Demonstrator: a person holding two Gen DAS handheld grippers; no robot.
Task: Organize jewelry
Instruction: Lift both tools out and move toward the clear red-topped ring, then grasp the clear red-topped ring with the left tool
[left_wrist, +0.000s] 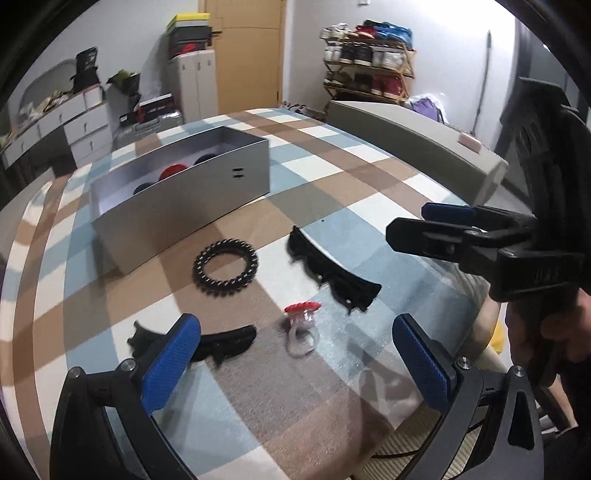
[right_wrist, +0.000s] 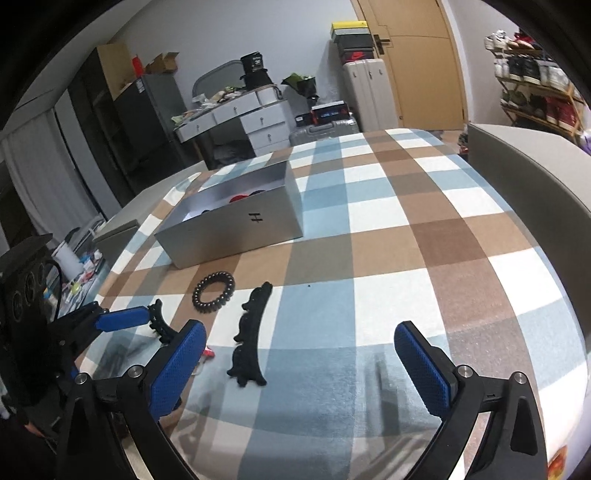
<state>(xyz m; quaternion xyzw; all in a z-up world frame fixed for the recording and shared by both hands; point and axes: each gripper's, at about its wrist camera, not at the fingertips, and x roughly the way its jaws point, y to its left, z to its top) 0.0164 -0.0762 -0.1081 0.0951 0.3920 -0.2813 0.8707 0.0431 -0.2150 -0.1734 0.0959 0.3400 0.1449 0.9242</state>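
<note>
On the checked tablecloth (left_wrist: 332, 177) lie a black beaded bracelet (left_wrist: 225, 267), a long black hair clip (left_wrist: 330, 271), a second black hair clip (left_wrist: 221, 343) and a clear ring with a red top (left_wrist: 303, 325). My left gripper (left_wrist: 295, 362) is open just above the ring and the second clip. My right gripper (right_wrist: 301, 363) is open and empty, hovering near the long clip (right_wrist: 251, 336); it also shows in the left wrist view (left_wrist: 439, 229). The bracelet (right_wrist: 213, 292) lies before the grey open box (right_wrist: 236, 229), which holds red and dark items.
The grey box (left_wrist: 177, 199) stands at the far left of the table. A grey sofa (left_wrist: 424, 147) runs along the table's right side. Drawers, suitcases, a door and a shoe rack stand behind.
</note>
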